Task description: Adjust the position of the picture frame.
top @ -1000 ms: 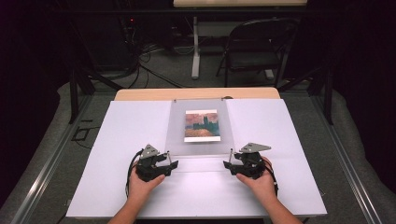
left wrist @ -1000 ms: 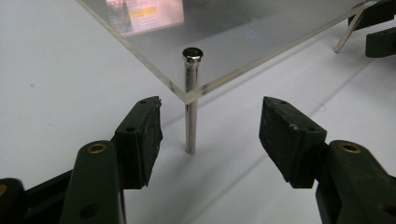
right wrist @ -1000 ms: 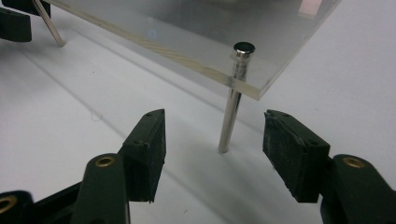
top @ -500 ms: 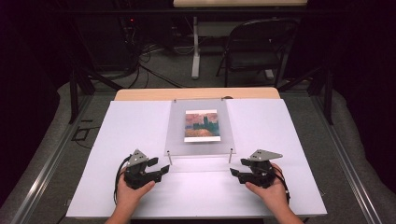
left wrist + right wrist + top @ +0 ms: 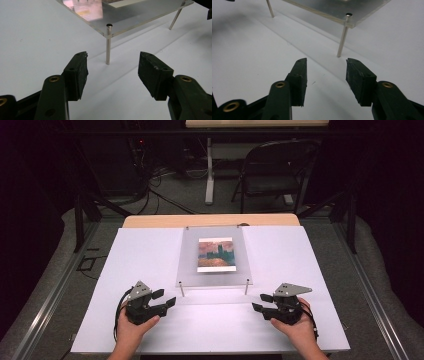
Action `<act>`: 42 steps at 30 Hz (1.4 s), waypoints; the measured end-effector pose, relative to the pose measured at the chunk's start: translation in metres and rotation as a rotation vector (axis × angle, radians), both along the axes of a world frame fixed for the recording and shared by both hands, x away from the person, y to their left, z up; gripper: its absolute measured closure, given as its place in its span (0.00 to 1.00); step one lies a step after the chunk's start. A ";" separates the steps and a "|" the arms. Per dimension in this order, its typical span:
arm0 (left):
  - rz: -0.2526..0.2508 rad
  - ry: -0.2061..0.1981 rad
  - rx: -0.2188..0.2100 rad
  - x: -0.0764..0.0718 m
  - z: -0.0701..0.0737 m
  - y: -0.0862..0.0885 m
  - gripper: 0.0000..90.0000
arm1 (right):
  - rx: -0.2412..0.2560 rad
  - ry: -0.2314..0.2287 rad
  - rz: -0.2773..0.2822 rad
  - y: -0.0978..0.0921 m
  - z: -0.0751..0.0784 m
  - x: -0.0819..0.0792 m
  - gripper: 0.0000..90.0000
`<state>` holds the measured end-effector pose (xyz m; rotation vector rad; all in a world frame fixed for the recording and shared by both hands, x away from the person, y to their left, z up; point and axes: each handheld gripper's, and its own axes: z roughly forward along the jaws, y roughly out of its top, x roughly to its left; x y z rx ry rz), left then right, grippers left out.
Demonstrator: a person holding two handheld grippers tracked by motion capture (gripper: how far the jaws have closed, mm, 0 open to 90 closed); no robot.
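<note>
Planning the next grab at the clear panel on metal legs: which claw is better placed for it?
Roughly even. Left claw faces the near-left leg, right claw the near-right leg; both open, apart from the panel.

White-topped table [image 5: 150,255], clear acrylic stand [image 5: 215,277] on four metal legs, picture on it

Both hands hold their tongs low and apart, left tongs [image 5: 165,298] and right tongs [image 5: 261,302] gaping, pointing inward.
</note>
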<state>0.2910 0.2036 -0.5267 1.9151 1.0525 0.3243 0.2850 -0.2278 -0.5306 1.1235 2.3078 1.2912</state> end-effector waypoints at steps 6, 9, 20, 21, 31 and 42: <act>-0.018 -0.025 -0.006 0.000 0.005 0.001 0.45 | 0.057 0.002 0.010 -0.005 0.005 0.002 0.53; -0.031 -0.032 -0.017 0.000 0.009 0.002 0.45 | 0.067 0.002 0.008 -0.007 0.008 0.003 0.51; -0.030 -0.045 -0.084 0.028 0.034 0.004 0.46 | 0.018 -0.035 -0.040 -0.012 0.023 0.020 0.48; -0.021 -0.045 -0.083 0.036 0.038 0.003 0.46 | 0.012 -0.036 -0.053 -0.012 0.027 0.026 0.48; 0.020 -0.037 -0.064 0.080 0.048 -0.004 0.44 | 0.017 -0.044 -0.089 -0.005 0.041 0.066 0.45; 0.034 0.019 -0.039 0.119 0.042 -0.019 0.42 | 0.049 -0.011 -0.147 0.003 0.039 0.113 0.42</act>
